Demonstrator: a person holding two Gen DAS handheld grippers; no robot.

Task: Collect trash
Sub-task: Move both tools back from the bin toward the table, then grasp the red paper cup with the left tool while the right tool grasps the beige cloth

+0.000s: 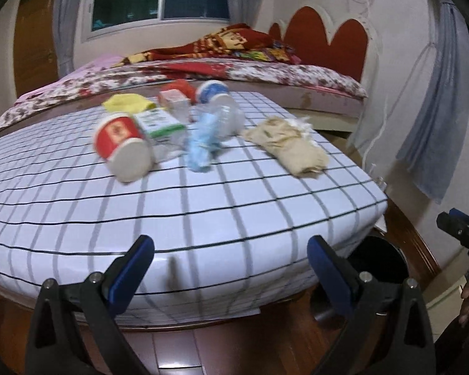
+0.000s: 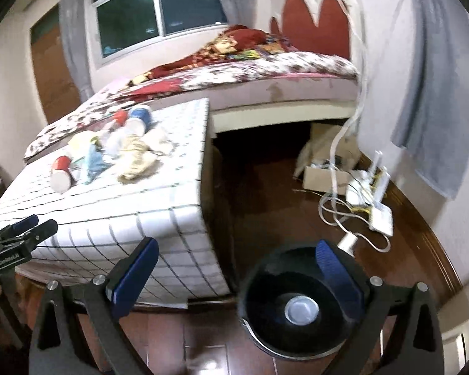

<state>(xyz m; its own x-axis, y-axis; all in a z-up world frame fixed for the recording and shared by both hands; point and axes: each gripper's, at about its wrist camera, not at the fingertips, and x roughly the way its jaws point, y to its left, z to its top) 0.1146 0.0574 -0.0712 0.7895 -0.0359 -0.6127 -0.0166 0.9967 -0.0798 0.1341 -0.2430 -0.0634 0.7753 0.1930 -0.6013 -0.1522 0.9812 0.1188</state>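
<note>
The right gripper (image 2: 236, 268) is held with its blue-padded jaws spread wide and empty above a black round bin (image 2: 300, 306), in whose bottom a pale disc is seen. The bin stands on the dark wooden floor (image 2: 265, 193) just beside a table covered in white checked cloth (image 2: 109, 215). On the cloth a red-and-white paper cup (image 2: 60, 173), a blue crumpled item (image 2: 93, 162) and a beige crumpled bag (image 2: 137, 162) are lying close together. The left gripper (image 2: 31, 228) is seen at the left edge.

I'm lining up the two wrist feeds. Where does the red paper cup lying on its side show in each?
Left wrist: red paper cup sits left of centre, on the checked table, nearest of the trash.
Right wrist: red paper cup lies far left, at the pile's near end.
Shared landmark: the crumpled beige paper, right of the cup.
</note>
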